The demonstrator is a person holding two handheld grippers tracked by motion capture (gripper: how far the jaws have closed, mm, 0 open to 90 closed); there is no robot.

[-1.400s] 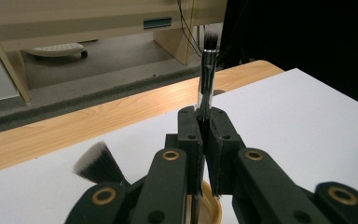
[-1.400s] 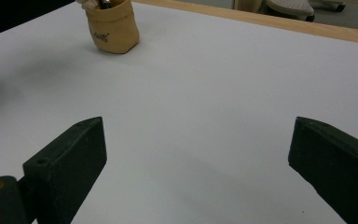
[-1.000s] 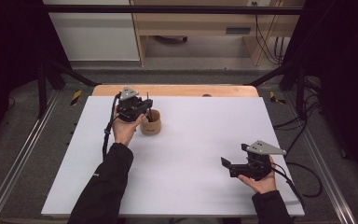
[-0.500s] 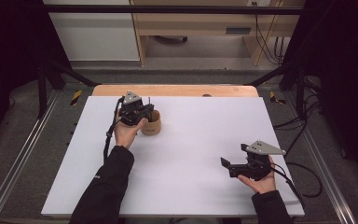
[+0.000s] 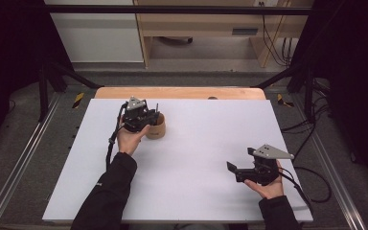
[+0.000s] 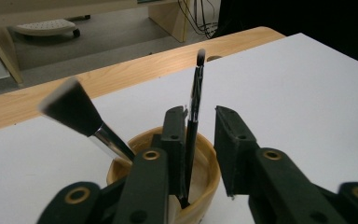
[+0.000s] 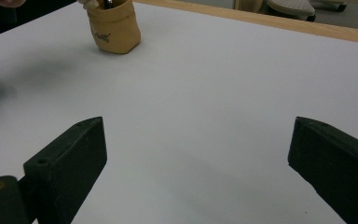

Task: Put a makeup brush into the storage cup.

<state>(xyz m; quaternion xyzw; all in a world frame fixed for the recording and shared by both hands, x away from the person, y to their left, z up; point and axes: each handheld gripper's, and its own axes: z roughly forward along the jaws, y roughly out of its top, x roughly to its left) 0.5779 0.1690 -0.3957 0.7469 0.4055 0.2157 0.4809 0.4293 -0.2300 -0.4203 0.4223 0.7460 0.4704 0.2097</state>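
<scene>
Left gripper (image 6: 200, 135): you are holding it over the tan cup (image 5: 155, 127) at 11 o'clock on the white board (image 5: 196, 158), jaws slightly apart around a thin black brush (image 6: 193, 107).
Wide brush (image 6: 81, 116): leaning in the cup.
Right gripper (image 7: 196, 158): you are holding it at 4 o'clock, jaws wide apart, gripping nothing.

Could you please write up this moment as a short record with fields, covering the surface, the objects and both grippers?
surface: white board on a wooden table
container: tan cup, far left part of the board
contents: slim dark brush upright; wide soft-headed brush leaning away from it
left gripper: at the cup, jaws either side of the slim brush, a gap visible on one side, not closed on it
right gripper: near right part of the board, jaws wide apart, holding nothing
</scene>
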